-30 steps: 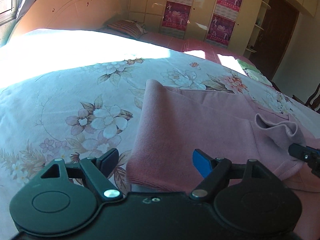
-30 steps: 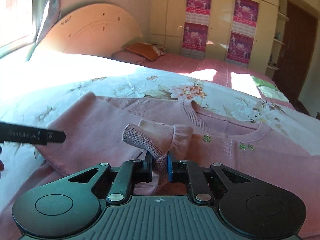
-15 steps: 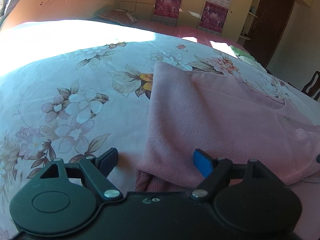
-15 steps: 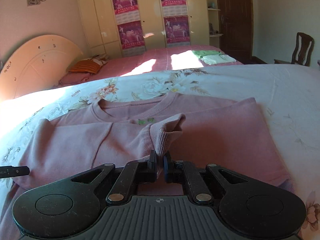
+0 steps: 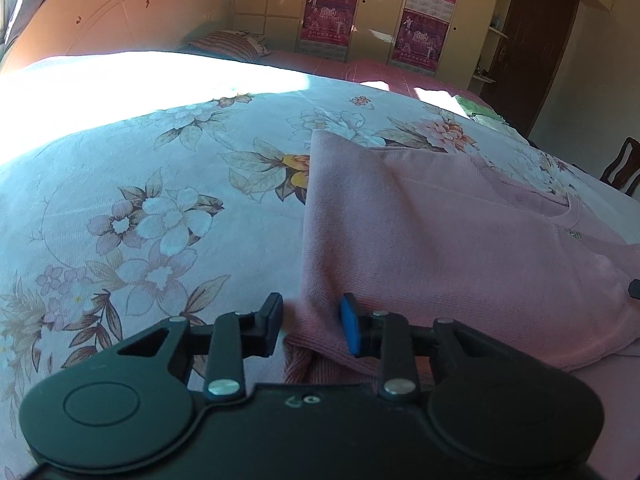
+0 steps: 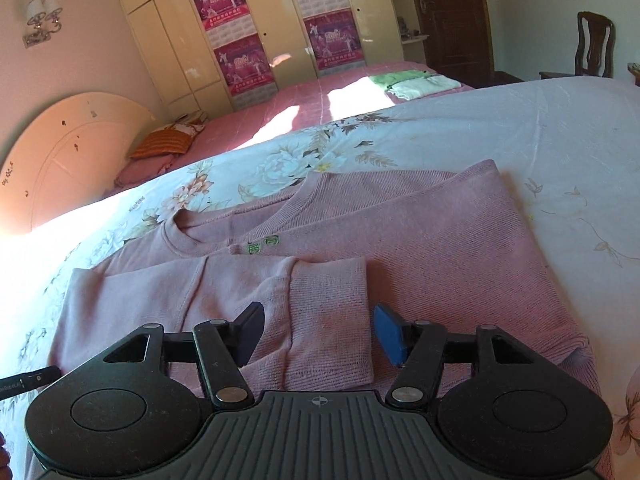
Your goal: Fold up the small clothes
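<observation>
A pink sweater (image 5: 460, 240) lies flat on the floral bedspread (image 5: 160, 208). In the left wrist view my left gripper (image 5: 310, 326) sits at the sweater's folded near-left edge. Its jaws are closing with that edge between them; the blue pad touches the cloth, while a gap shows at the black pad. In the right wrist view the sweater (image 6: 420, 232) has one sleeve folded across its chest. The sleeve's ribbed cuff (image 6: 328, 320) lies flat between the jaws of my right gripper (image 6: 320, 334), which are opening and clear of the cloth.
A rounded headboard (image 6: 72, 152) stands at the far left. A second bed with a pink cover (image 6: 312, 100) carries a striped pillow (image 6: 164, 144) and folded green and white clothes (image 6: 412, 82). Wardrobes with posters (image 6: 236, 40) line the wall; a wooden chair (image 6: 594, 44) stands at the right.
My right gripper carried the sleeve cuff rightward across the sweater, then let go; the cuff now lies flat. My left gripper's jaws narrowed around the sweater's near edge.
</observation>
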The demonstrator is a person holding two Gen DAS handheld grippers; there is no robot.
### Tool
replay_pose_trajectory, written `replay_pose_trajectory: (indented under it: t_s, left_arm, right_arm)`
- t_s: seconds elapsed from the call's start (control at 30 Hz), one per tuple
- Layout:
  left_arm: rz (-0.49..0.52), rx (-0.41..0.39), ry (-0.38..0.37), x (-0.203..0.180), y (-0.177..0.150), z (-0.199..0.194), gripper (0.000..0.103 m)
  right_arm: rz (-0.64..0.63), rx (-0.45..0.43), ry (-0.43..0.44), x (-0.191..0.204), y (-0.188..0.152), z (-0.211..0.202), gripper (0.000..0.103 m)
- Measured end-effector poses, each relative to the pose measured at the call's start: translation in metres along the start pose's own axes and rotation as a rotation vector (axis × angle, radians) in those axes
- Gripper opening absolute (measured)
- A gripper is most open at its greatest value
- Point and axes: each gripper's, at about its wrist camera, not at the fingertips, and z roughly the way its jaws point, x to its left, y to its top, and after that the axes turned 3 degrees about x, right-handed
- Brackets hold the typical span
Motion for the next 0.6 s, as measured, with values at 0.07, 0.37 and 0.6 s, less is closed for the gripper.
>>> replay_pose_trajectory:
  t_s: [0.07,0.37,0.6]
  left_arm:
    - [-0.009,0.003,0.000,0.001,0.001,0.001,0.033]
    - [-0.006,0.021,0.007,0.001,0.006,0.003,0.038]
    - [-0.026,0.037,-0.009,0.000,0.014,0.006,0.065]
  right_arm:
    - [0.022,0.024,-0.006,-0.004,0.003,0.010,0.060]
    - [-0.063,-0.077,0.009,0.010,-0.004,-0.010,0.008]
    - [-0.105,-0.028,-0.110,0.000,-0.013,0.007,0.002]
